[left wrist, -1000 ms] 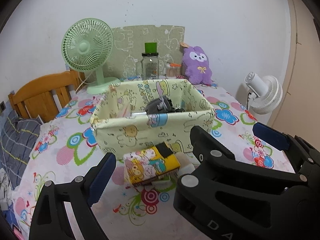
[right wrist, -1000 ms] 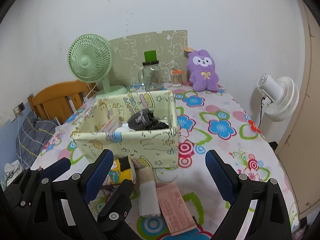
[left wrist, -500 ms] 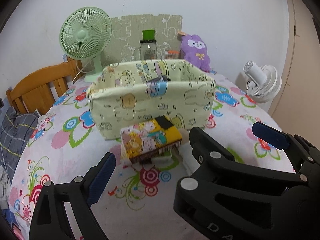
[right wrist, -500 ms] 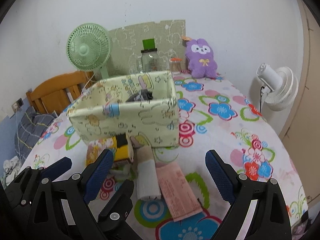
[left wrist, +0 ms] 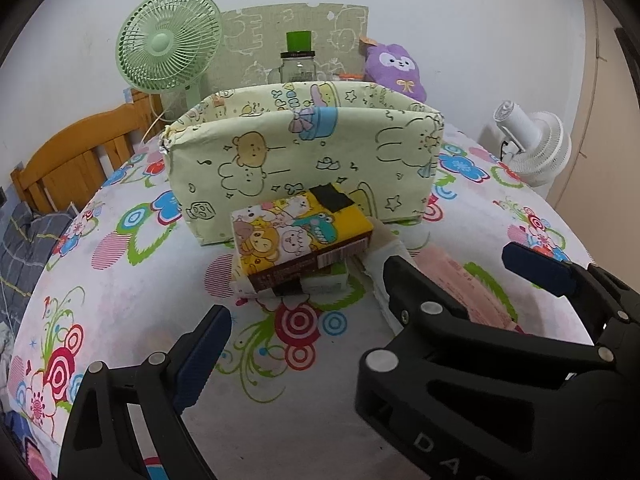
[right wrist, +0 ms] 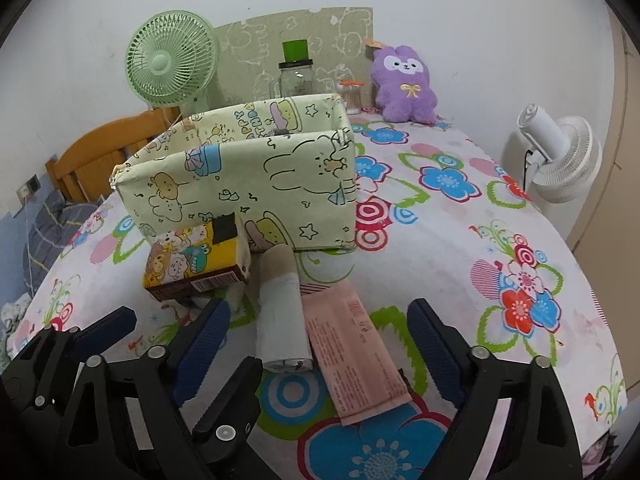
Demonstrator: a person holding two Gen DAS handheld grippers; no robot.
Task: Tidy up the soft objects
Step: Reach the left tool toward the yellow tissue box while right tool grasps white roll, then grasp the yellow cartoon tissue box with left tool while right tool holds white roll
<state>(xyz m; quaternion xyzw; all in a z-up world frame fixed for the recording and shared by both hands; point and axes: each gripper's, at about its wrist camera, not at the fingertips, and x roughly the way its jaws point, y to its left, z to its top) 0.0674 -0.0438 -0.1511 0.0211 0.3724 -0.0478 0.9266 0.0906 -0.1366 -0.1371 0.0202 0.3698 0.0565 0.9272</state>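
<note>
A pale yellow fabric box [left wrist: 304, 164] with cartoon prints stands on the flowered table; it also shows in the right wrist view [right wrist: 248, 184]. In front of it lies a yellow cartoon tissue pack [left wrist: 300, 240] on a white pack [left wrist: 324, 284]. Beside them lie a white roll [right wrist: 282, 312] and a pink packet [right wrist: 352, 348]. My left gripper [left wrist: 372, 308] is open, low over the table, short of the tissue pack. My right gripper [right wrist: 320, 344] is open, its fingers either side of the roll and the packet. A dark item [right wrist: 280, 132] barely shows inside the box.
A green fan [left wrist: 168, 48], a glass jar with a green lid [left wrist: 298, 60], a purple plush rabbit [right wrist: 404, 80] and a jar of cotton swabs [right wrist: 350, 96] stand at the table's back. A white fan [right wrist: 560, 156] stands off the right edge. A wooden chair [left wrist: 72, 160] is at left.
Both grippers have dropped lower and moved closer to the items in front of the box. The box's inside is now almost hidden behind its front wall. Both stay open.
</note>
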